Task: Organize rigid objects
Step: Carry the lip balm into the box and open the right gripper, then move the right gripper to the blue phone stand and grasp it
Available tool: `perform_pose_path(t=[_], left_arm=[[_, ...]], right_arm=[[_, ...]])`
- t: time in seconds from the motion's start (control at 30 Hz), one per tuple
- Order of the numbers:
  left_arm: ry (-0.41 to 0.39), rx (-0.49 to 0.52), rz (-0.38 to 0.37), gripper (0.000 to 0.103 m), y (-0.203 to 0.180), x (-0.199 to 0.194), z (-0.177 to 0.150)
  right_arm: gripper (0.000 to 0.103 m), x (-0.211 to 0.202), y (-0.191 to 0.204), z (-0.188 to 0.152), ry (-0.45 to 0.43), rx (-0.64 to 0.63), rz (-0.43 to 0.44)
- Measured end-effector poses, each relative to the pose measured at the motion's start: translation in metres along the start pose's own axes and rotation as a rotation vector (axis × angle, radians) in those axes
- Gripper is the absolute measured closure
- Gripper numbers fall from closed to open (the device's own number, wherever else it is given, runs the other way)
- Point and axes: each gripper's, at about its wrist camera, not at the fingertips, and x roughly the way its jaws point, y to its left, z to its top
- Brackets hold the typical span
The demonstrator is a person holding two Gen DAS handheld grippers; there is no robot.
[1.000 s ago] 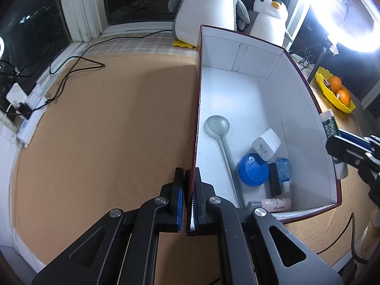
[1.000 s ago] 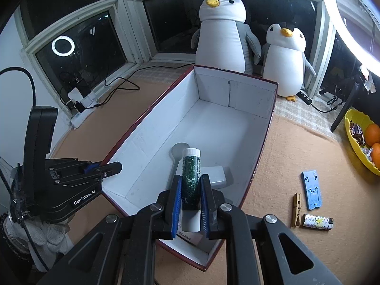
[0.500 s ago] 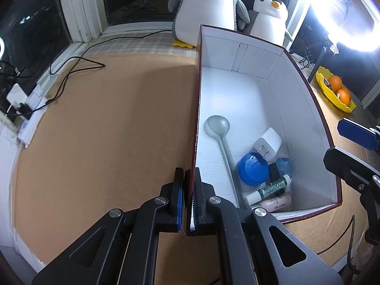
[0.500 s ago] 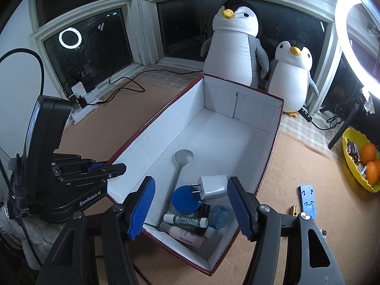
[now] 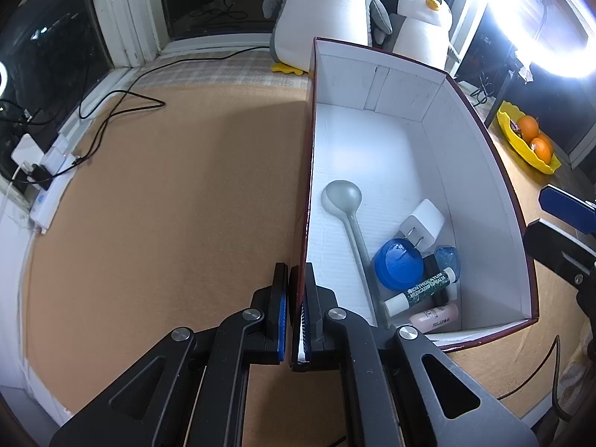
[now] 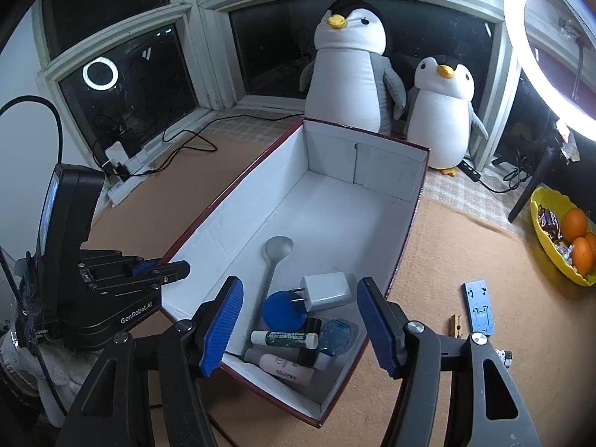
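A long white box with a dark red rim [image 5: 309, 186] [image 6: 409, 205] holds a grey spoon [image 5: 341, 197] [image 6: 277, 247], a white charger [image 5: 422, 225] [image 6: 327, 290], a blue lid [image 5: 396, 266] [image 6: 279, 309], a pink bottle [image 5: 434, 314] [image 6: 283, 365] and a green lip balm tube [image 5: 421, 290] [image 6: 285, 338] lying across them. My left gripper [image 5: 296, 272] [image 6: 160, 266] is shut on the box's left wall near its front corner. Above the box's near end my right gripper [image 6: 301, 285] [image 5: 558, 229] stands open with nothing between its fingers.
On the mat right of the box lie a blue phone stand [image 6: 478, 307], a wooden clothespin [image 6: 456, 326] and a lighter [image 6: 504, 354]. A yellow fruit bowl [image 6: 551, 238] sits far right. Two plush penguins [image 6: 350, 74] stand behind the box. Power strip and cables [image 5: 48, 171] lie at the left.
My right gripper opened and let go of the green lip balm tube, which now lies in the box on the other items. The left gripper has not moved.
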Motion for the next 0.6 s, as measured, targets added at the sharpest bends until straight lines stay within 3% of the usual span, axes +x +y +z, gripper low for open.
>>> perform_pose_path(t=[0.37, 0.6], left_arm=[[0.006, 0.004, 0.018, 0.098, -0.003, 0.001, 0.001], [0.010, 0.002, 0.029, 0.098, -0.004, 0.001, 0.002]], right_arm=[[0.043, -0.011, -0.033, -0.002, -0.033, 0.030, -0.054], [0.043, -0.021, -0.078, -0.009, -0.041, 0.100, -0.094]])
